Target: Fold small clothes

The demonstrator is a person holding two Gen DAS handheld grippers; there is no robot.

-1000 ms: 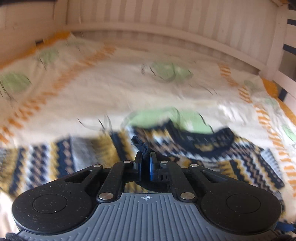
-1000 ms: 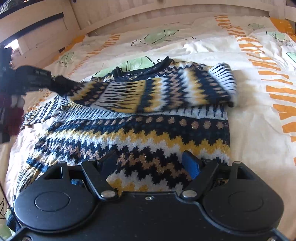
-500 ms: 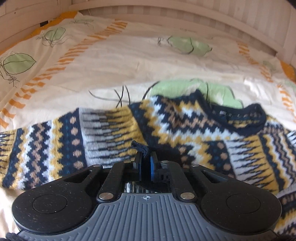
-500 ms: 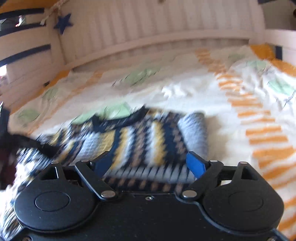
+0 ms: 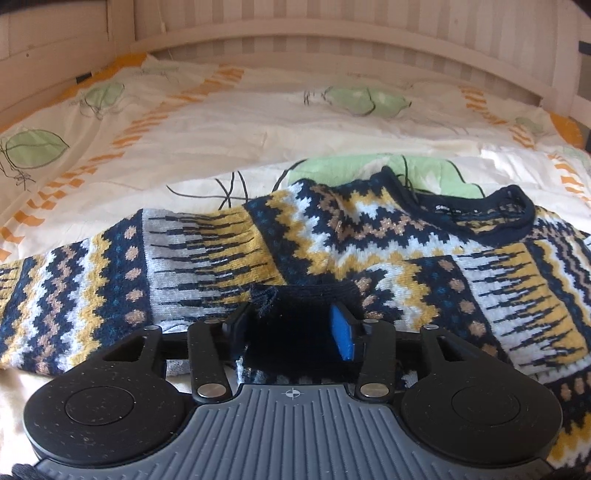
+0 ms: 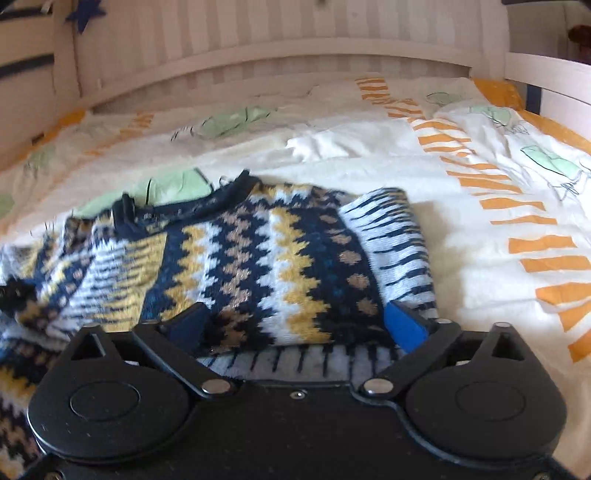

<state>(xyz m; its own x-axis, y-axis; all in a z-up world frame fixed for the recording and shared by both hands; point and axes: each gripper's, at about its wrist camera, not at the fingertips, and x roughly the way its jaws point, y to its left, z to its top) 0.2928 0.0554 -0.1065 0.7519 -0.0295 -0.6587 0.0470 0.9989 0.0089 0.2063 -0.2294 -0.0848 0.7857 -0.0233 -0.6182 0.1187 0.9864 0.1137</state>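
**Sweater on the bed, both tools spread apart**

I see no box, basket or drawer in either view; the only thing that holds anything is the bed (image 5: 258,122), with its white slatted frame (image 6: 258,51) round the far side. On its cream cover printed with green leaves and orange dashes lies the sweater (image 5: 388,240), knitted in navy, white, yellow and tan zigzags.

My left tool (image 5: 291,328) has its jaws parted, blue pad showing on the right finger. The dark navy cuff (image 5: 295,310) of a sleeve sits loose in the gap between them, frayed at its left edge; I cannot tell whether either finger touches it. My right tool (image 6: 295,325) is also spread wide, low over the knit, with nothing clamped.

From the left wrist I get the neckline (image 5: 491,221) with its small label, the left sleeve (image 5: 110,266) stretched out flat to the left, and the other sleeve laid across the chest toward my tool.

From the right wrist I get what the left cannot see: the right side of the sweater, folded inward, with a rounded fold edge (image 6: 395,243) in white and navy stripes beside bare cover. A dark blue star (image 6: 86,13) hangs on the frame at upper left. The left part of this view is blurred.
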